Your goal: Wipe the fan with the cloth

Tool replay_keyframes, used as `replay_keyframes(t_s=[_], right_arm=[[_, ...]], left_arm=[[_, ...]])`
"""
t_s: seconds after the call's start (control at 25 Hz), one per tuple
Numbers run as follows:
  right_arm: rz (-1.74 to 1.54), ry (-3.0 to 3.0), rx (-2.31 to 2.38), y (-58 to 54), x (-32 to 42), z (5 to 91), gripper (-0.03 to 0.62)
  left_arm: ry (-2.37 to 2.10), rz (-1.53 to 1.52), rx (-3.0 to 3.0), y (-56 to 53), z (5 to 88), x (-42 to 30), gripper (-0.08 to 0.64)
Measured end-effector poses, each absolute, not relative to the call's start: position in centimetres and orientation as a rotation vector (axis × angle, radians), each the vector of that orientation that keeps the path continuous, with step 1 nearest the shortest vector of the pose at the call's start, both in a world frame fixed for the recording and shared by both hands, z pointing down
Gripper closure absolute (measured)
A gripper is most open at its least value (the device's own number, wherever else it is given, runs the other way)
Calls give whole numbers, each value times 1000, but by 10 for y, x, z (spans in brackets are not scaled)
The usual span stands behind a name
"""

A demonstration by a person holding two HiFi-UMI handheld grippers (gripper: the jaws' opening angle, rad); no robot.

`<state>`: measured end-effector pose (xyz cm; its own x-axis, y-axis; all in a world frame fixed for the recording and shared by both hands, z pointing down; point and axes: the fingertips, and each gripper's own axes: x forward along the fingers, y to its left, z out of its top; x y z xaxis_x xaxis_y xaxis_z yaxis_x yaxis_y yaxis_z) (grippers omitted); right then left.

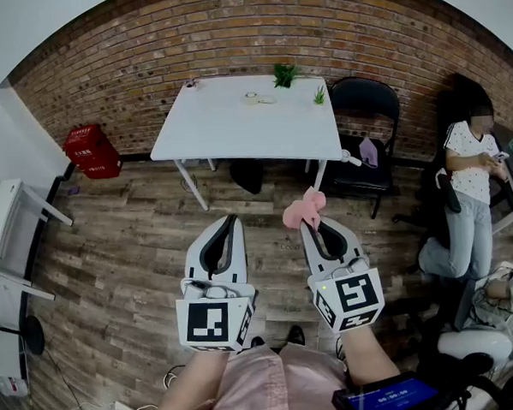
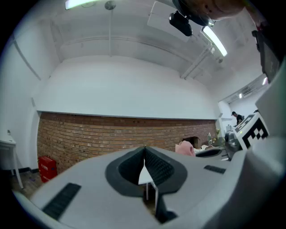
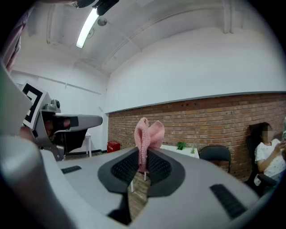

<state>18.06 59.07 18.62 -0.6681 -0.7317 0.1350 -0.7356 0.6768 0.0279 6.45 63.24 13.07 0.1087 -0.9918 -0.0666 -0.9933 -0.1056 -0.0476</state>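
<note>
1. At the far left a red crate (image 1: 92, 151) sits on the floor against the brick wall, well apart from the work.
2. The left gripper (image 1: 232, 216) is held level in front of the person. Its jaws are pressed together with nothing between them. It looks like the spare hand, perhaps free to steady the fan when wiping starts.
3. Beyond both grippers a white counter (image 1: 235, 124) stands by the wall with small plants (image 1: 285, 74) on it, well apart from the jaws.
4. The right gripper (image 1: 307, 225) points almost level, its jaws closed on the pink cloth (image 1: 304, 208). The cloth is pinched low, so a bunch stands out past the tips, probably to give a soft wad for wiping.
5. No fan can be made out in any view, so the wiping seems not yet begun. The cloth is simply carried, ready.
6. At the right a black chair (image 1: 367, 100) stands beside the counter, and a seated person (image 1: 471, 171) is farther right, clear of both grippers.
</note>
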Motion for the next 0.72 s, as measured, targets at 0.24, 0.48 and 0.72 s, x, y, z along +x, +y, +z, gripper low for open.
replay_keyframes(t_s=[0.24, 0.48, 0.72], right_arm=[[43, -2754, 1206, 584, 182, 187, 549], [60, -2789, 1223, 573, 199, 180, 545], [54, -2803, 1164, 557, 212, 186, 543]], left_arm=[[2057, 8, -2266, 626, 132, 66, 546], [2010, 112, -2317, 617, 122, 84, 321], [2050, 65, -2261, 607, 124, 98, 321]])
